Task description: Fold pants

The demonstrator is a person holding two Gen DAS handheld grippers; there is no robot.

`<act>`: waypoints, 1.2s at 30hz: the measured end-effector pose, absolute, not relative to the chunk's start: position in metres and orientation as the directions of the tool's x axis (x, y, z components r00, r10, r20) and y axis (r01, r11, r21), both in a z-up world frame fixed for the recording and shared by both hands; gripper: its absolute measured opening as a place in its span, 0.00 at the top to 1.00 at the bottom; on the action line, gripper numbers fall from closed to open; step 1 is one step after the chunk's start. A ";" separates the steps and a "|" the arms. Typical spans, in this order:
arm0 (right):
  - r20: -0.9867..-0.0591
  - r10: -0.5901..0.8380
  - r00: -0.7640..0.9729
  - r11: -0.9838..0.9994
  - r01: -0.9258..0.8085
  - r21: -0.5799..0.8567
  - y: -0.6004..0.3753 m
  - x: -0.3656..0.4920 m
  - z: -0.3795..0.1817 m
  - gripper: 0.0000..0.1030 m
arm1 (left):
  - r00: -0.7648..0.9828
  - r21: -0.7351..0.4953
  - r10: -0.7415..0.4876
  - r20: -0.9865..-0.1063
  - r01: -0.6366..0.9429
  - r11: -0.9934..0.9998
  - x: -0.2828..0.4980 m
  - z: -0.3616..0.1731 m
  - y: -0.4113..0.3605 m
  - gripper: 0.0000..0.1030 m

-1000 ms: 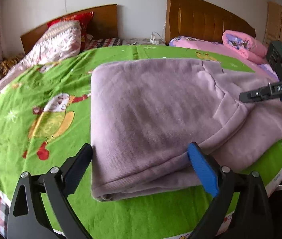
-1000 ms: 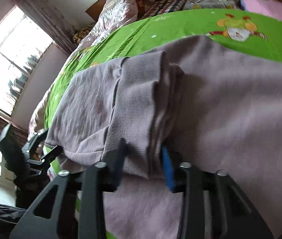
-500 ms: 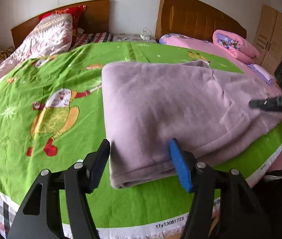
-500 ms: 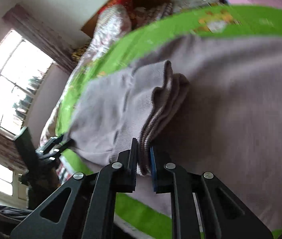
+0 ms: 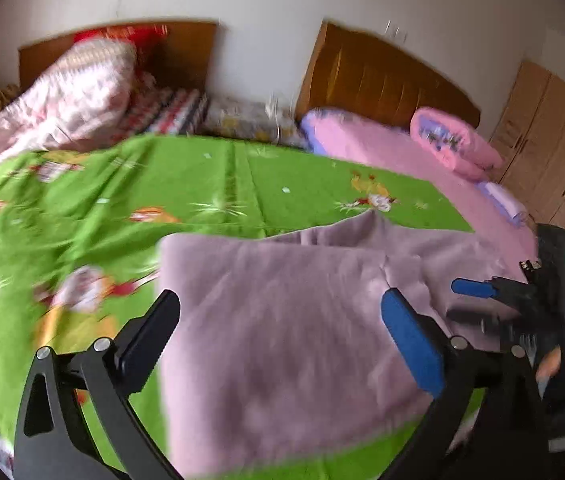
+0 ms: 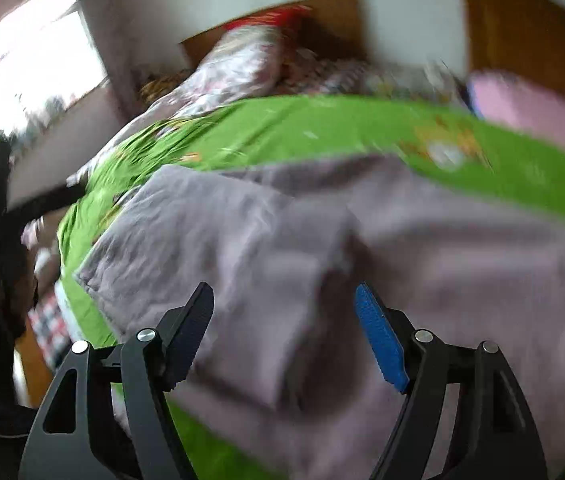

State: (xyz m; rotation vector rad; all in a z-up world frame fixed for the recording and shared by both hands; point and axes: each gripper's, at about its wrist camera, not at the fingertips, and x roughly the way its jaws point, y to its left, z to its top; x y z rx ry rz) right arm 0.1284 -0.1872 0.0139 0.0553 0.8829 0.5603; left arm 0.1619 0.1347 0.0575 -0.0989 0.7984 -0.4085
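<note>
Both jaws of the right hand-held gripper [image 6: 282, 332], clenched on the pants [image 5: 282, 328] half a second ago, are now spread and released; the left hand-held gripper [image 5: 278, 336] is likewise open. The folded pants are left lying on the green bedsheet [image 5: 202, 184], suggesting this fold is finished.

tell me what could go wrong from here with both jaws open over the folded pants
1. The folded mauve pants lie close to the near edge of the green bedsheet; a nudge could slide them off the bed.
2. The left gripper and right gripper are both open with the top layer loose, so the fold may spring back.
3. Both views are motion-blurred; a fast regrasp might pinch too few layers.
</note>
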 end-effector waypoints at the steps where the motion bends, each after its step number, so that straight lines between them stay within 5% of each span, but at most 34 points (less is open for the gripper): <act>1: -0.719 0.495 0.489 0.842 -0.475 0.257 -0.175 0.133 0.011 0.29 | 0.602 -0.231 -0.380 -0.702 0.311 0.922 0.183 0.049 0.125 0.02; 6: -0.809 0.437 0.394 0.821 -0.542 0.179 -0.144 0.147 -0.024 0.29 | 0.502 -0.150 -0.231 -0.834 0.196 0.969 0.238 -0.006 0.113 0.02; 12: -0.749 0.539 0.386 0.780 -0.564 0.271 -0.174 0.143 -0.031 0.29 | 0.556 -0.017 -0.148 -0.818 0.234 0.972 0.232 -0.022 0.100 0.01; 20: -0.746 0.531 0.402 0.797 -0.537 0.277 -0.181 0.135 -0.017 0.26 | 0.564 -0.022 -0.142 -0.813 0.213 0.977 0.232 -0.021 0.100 0.02; 23: -0.689 0.531 0.493 0.832 -0.459 0.312 -0.233 0.111 0.007 0.20 | 0.621 -0.016 -0.098 -0.778 0.136 0.991 0.221 0.000 0.095 0.03; 27: -0.578 0.476 0.663 0.857 -0.200 0.475 -0.354 0.056 0.022 0.16 | 0.638 -0.192 -0.327 -0.697 0.273 0.943 0.208 0.032 0.053 0.02; 31: -0.617 0.263 0.742 0.830 0.152 0.537 -0.444 -0.002 0.010 0.16 | 0.621 -0.062 -0.376 -0.688 0.466 0.882 0.206 0.033 -0.029 0.02; 36: -0.682 0.247 0.689 0.724 0.336 0.602 -0.480 -0.026 -0.029 0.16 | 0.567 -0.043 -0.368 -0.737 0.504 0.863 0.218 0.001 -0.069 0.02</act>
